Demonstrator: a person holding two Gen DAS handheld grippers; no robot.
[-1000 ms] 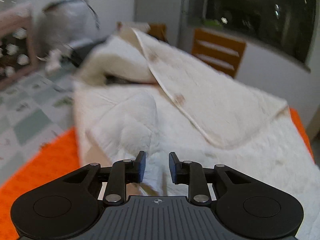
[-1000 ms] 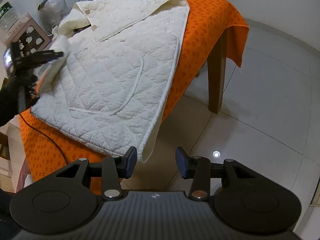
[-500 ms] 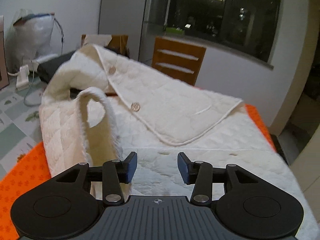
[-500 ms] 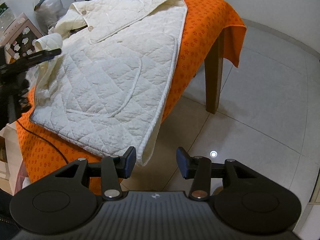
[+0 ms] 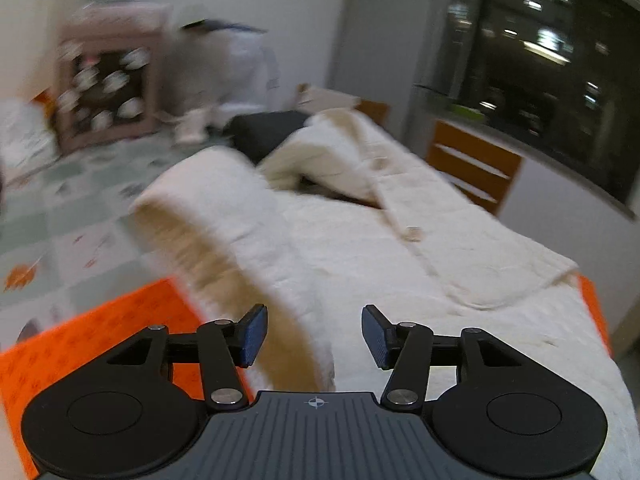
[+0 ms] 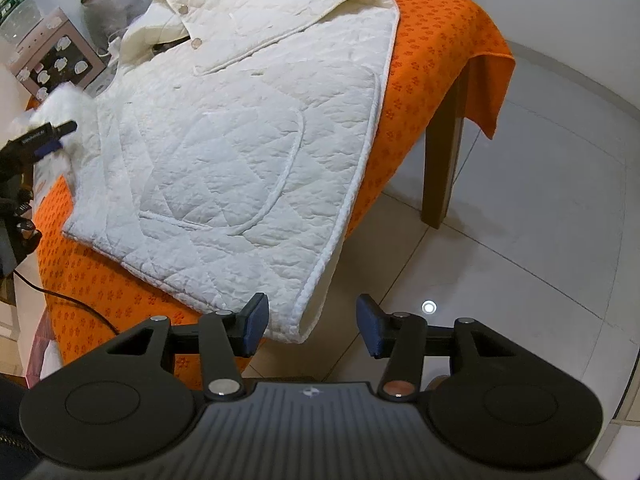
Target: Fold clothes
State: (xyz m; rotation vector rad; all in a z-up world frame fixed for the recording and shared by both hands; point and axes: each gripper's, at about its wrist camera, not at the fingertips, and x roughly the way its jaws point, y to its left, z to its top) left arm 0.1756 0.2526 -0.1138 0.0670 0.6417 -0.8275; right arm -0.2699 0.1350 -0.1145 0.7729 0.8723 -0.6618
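No brand or label can be read in either view, and small white lettering on the left claw's (image 6: 56,132) arm is too fine to make out; only the right wrist view shows the tiled floor (image 6: 540,208), a wooden leg (image 6: 444,168) and the jacket's big curved pocket, while the blurred left wrist view alone shows a dark window (image 5: 560,80). The cream quilted jacket (image 6: 248,152) lies spread on the orange-covered bench (image 6: 432,64), one hem corner hanging over the edge just before the right claw (image 6: 312,330); both claws gape wide with nothing in them, the left claw (image 5: 314,336) over the sleeve.
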